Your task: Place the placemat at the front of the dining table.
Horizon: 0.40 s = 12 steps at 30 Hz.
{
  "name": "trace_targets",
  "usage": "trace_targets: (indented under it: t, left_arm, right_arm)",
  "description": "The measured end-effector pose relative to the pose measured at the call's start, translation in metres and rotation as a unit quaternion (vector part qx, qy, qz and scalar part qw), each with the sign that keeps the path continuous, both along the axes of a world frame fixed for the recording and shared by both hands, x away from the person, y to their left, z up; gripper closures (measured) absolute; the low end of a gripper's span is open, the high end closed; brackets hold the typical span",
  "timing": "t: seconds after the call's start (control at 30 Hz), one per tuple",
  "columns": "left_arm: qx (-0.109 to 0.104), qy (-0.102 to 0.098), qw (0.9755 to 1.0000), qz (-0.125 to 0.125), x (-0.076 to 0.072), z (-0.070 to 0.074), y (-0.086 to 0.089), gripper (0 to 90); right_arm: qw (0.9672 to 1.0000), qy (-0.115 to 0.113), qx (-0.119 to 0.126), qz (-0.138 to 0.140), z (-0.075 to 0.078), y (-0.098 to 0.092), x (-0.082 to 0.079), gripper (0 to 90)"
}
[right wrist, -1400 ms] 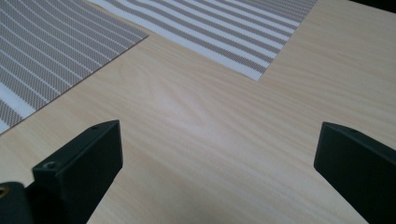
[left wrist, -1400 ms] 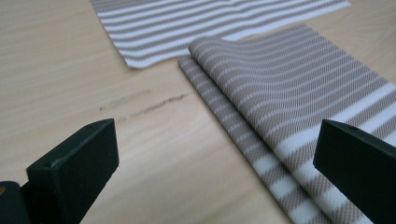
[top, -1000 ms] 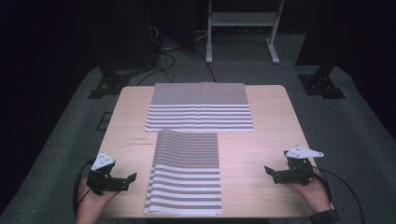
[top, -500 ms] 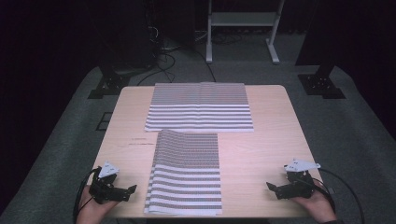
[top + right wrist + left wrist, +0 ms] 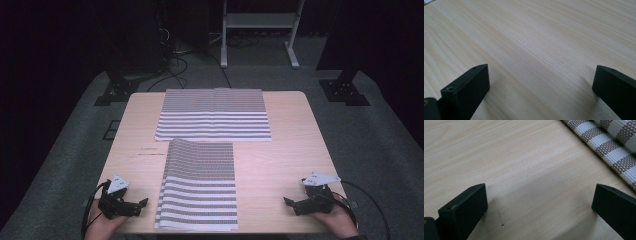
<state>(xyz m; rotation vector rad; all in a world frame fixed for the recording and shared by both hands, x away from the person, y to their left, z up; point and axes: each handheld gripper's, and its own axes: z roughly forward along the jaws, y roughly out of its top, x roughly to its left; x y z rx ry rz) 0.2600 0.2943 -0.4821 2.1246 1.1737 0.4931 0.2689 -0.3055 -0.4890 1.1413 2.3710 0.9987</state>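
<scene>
Both tools sit low at the near edge of the tabletop (image 5: pixel 280 160), one at each corner, and neither grips anything. The left tool (image 5: pixel 136 206) has its jaws spread wide and points in toward the near striped mat (image 5: pixel 200 185); in the left gripper view that woven brown-and-white mat (image 5: pixel 614 142) crosses the upper right corner, close to the right-hand jaw but apart from it, with bare wood between the jaws. The right tool (image 5: pixel 295 205) is also wide open, well apart from the mat's right side, and in the right gripper view there is nothing but wood grain between its jaws.

The near mat lies lengthwise, running away from the person, its near end reaching almost to the table edge between the two hands. The far striped mat (image 5: pixel 214 115) lies crosswise beyond it, the two close or perhaps just touching at that seam; I cannot tell which.

My read: the tools flank the near mat evenly so either side can be taken without crossing arms. Wide jaws suit a thin flat edge, which needs a low, sliding approach. The left tool looks better placed to go first.
</scene>
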Motion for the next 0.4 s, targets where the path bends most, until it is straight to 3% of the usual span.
trace_targets:
  t: [0.13, 0.4]
  left_arm:
    - [-0.006, -0.012, 0.9999, -0.001, -0.0015, -0.0022, 0.0000, 0.0]
    - [-0.006, -0.012, 0.9999, -0.001, -0.0015, -0.0022, 0.0000, 0.0]
  right_arm:
    - [1.0000, 0.000, 0.000, 0.000, 0.0000, 0.0002, 0.0001, 0.0]
    - [1.0000, 0.000, 0.000, -0.001, -0.0001, 0.0002, 0.0001, 0.0]
